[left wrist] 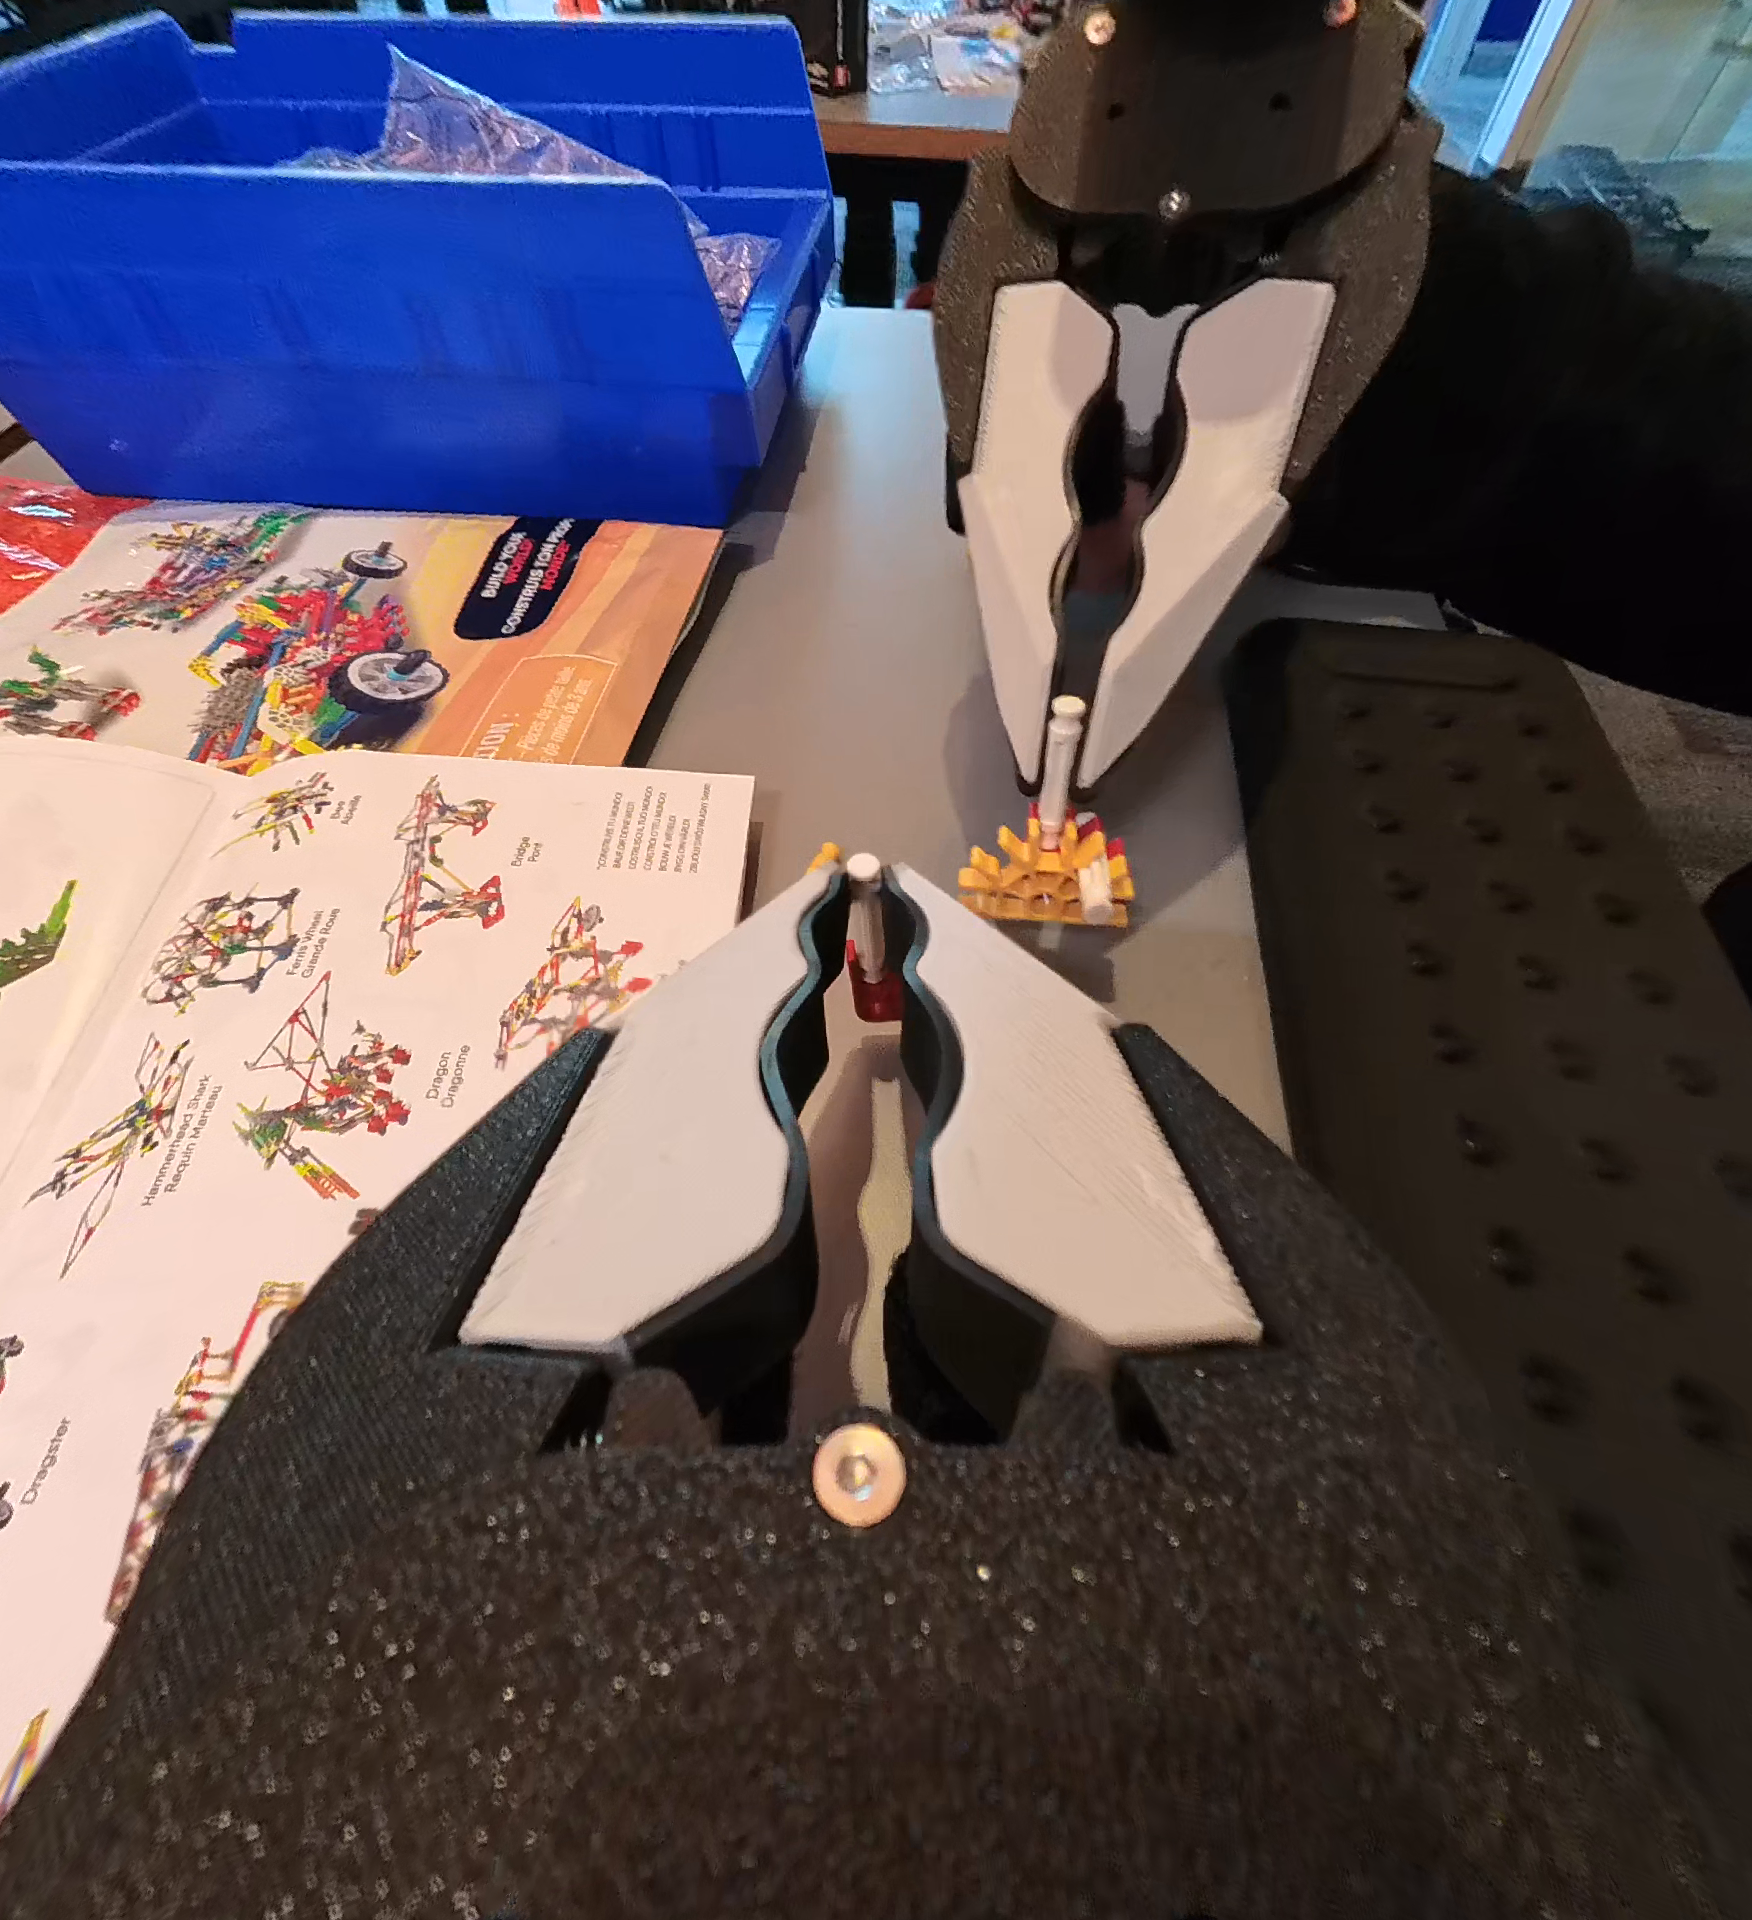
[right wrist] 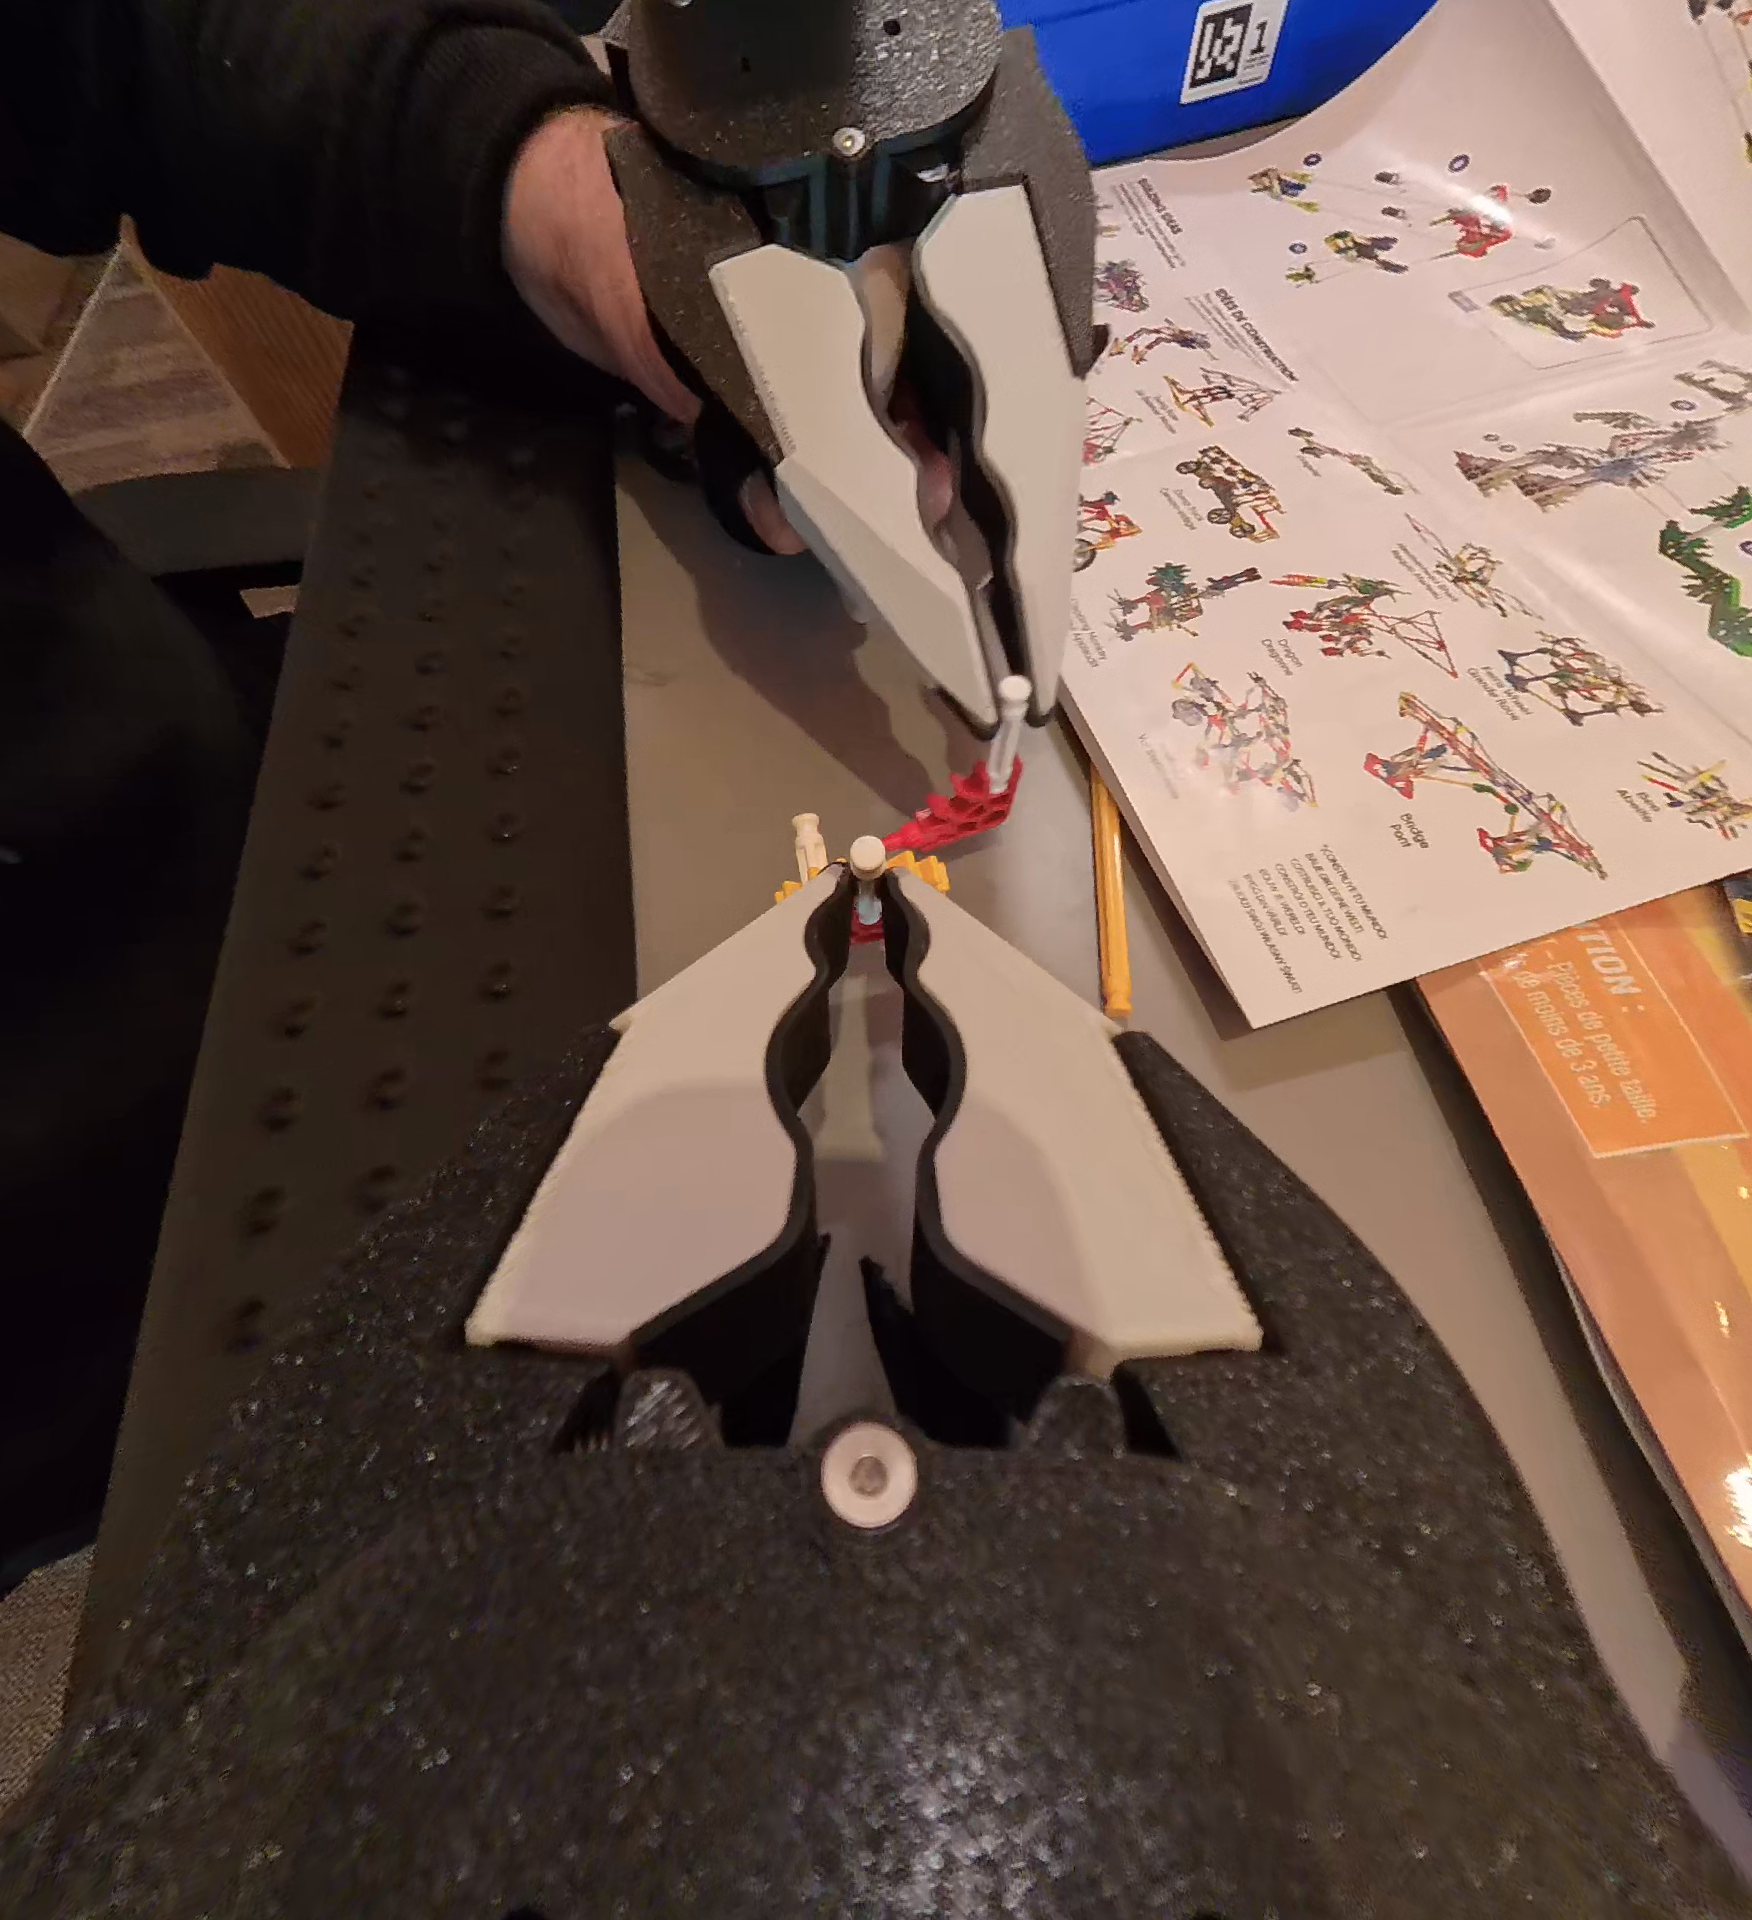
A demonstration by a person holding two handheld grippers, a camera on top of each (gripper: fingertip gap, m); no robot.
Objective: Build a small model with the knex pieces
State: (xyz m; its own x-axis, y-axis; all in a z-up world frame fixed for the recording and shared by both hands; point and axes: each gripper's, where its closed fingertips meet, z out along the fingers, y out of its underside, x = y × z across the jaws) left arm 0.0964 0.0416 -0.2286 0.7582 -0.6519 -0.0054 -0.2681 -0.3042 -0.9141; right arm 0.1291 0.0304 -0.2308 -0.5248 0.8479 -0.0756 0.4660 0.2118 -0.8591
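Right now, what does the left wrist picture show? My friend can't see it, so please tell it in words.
The left gripper pinches a small white rod plugged into a red connector. Opposite it, the right gripper holds another white rod standing in a yellow connector piece on the grey table, beside an open instruction booklet.

Toy-building workbench: blue parts bin (left wrist: 363, 343), instruction sheet (left wrist: 311, 997)
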